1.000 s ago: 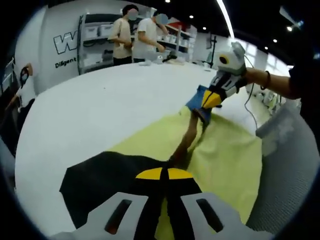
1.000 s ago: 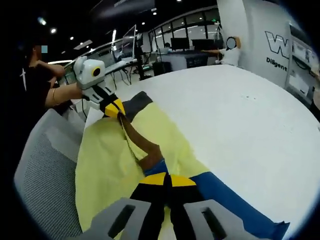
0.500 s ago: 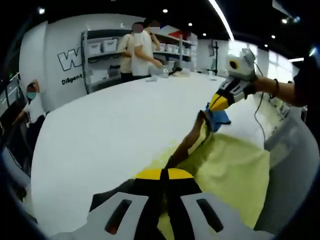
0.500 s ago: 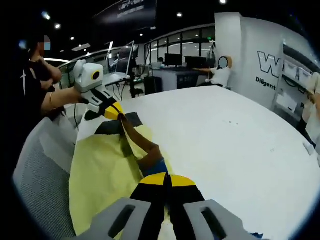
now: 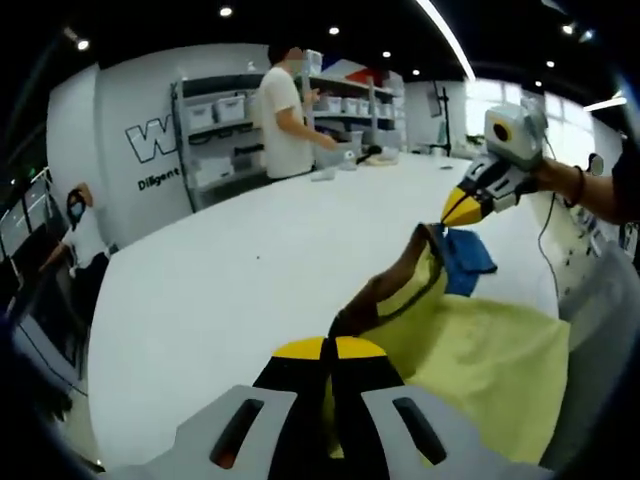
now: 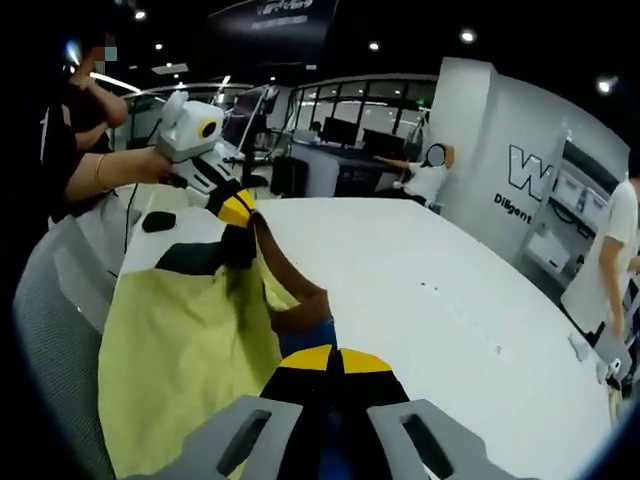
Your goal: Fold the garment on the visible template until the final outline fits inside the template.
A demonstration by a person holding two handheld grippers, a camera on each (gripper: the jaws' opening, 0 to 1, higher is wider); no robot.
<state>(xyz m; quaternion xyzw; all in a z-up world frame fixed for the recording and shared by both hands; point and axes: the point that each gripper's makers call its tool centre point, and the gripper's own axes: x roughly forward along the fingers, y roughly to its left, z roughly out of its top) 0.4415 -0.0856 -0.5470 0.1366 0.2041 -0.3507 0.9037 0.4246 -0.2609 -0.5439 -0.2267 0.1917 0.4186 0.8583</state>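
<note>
**Garment held up between both grippers**

The yellow garment (image 5: pixel 480 350) hangs lifted above the white table (image 5: pixel 230 270), its brown collar edge (image 5: pixel 385 285) stretched between the two tools. The left gripper (image 5: pixel 330 350) has its jaws clenched on one end of that edge. The right gripper (image 6: pixel 335 362) is likewise clamped on the garment beside a blue sleeve (image 5: pixel 465 258). A black sleeve (image 6: pixel 195 258) droops near the left tool. A person (image 5: pixel 285 110) stands at the shelves (image 5: pixel 215 125) beyond.

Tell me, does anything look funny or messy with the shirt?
Nothing looks broken or spilled. The yellow garment isn't lying flat on the white table: the left gripper and right gripper each pinch its brown collar edge, so it hangs.
</note>
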